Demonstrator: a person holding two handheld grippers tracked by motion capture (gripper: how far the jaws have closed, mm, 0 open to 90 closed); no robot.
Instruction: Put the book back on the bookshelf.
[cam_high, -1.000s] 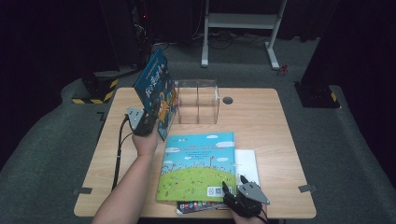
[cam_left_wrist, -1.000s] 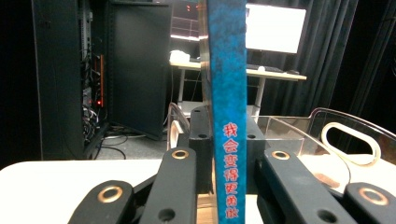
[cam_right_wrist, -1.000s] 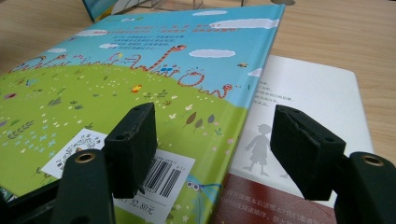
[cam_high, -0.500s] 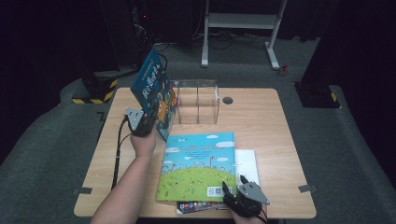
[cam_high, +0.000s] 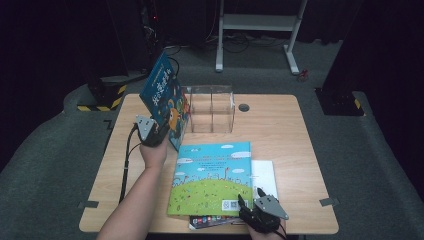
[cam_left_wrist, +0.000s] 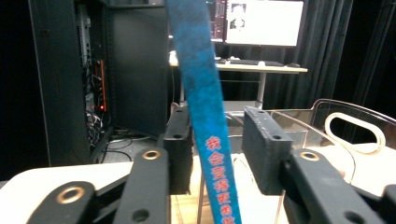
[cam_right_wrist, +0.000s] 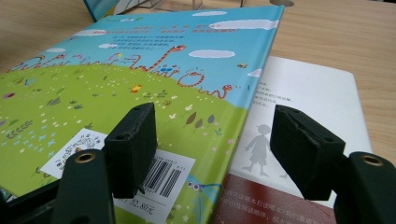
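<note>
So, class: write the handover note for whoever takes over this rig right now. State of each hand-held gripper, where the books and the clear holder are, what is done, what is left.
Left hand-held gripper: jaws have just been opening; the blue book stands tilted between them, beside the clear holder, with a gap at one pad.
Right hand-held gripper: open, hovering at the near edge of the green-and-blue book.
Stack: that book lies flat on the table over a white book and a dark one.
Done: blue book brought up to the holder.
Left, probably: seat it in the holder, then the stack.
</note>
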